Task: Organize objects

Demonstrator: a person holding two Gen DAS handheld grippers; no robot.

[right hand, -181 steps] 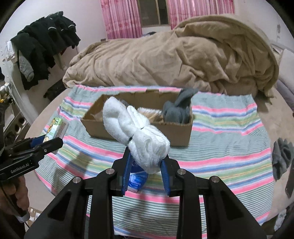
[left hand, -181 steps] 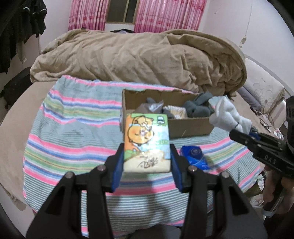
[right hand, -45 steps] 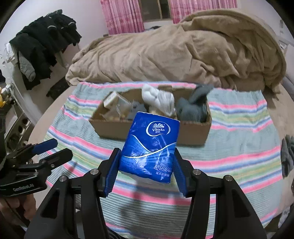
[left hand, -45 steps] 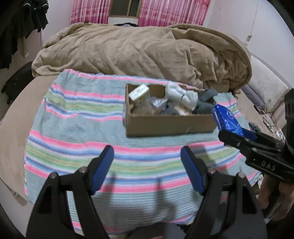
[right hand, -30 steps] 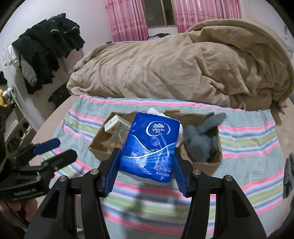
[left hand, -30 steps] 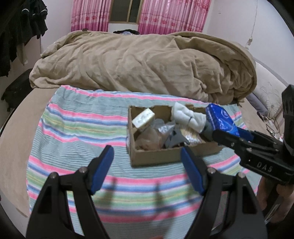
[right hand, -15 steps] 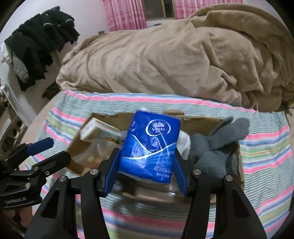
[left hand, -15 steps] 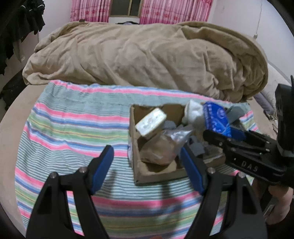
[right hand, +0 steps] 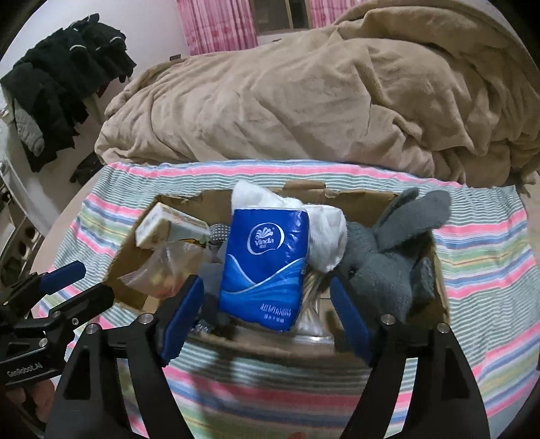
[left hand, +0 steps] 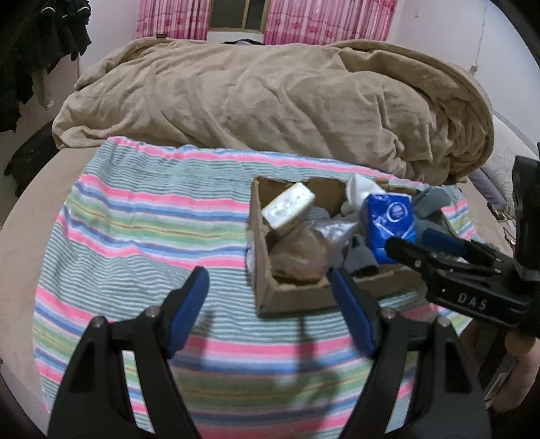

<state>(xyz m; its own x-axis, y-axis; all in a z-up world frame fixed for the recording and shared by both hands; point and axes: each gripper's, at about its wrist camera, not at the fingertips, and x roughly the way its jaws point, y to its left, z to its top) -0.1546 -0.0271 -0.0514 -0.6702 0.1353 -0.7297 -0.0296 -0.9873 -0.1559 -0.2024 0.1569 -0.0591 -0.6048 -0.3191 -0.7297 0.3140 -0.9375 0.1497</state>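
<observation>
A cardboard box [left hand: 290, 299] [right hand: 438, 280] stands on the striped blanket. It holds a blue Vinda tissue pack [right hand: 266, 263] [left hand: 388, 223], a white sock roll [right hand: 324, 223], grey socks [right hand: 391, 256], a cartoon tissue pack [right hand: 168, 226] [left hand: 288, 206] and a clear bag [right hand: 168, 270]. My right gripper [right hand: 266, 300] is open at the box's near wall; the blue pack stands free between its spread fingers. It also shows in the left wrist view [left hand: 415, 243]. My left gripper [left hand: 270, 304] is open and empty, left of the box's near corner.
A striped blanket [left hand: 141, 229] covers the bed. A rumpled tan duvet [left hand: 270, 111] is heaped behind the box. Dark clothes [right hand: 60, 84] hang at the left wall. Pink curtains [left hand: 324, 20] are at the back.
My right gripper lowered the blue tissue pack into the box and opened, letting it go. My left gripper stayed open and came closer to the box.
</observation>
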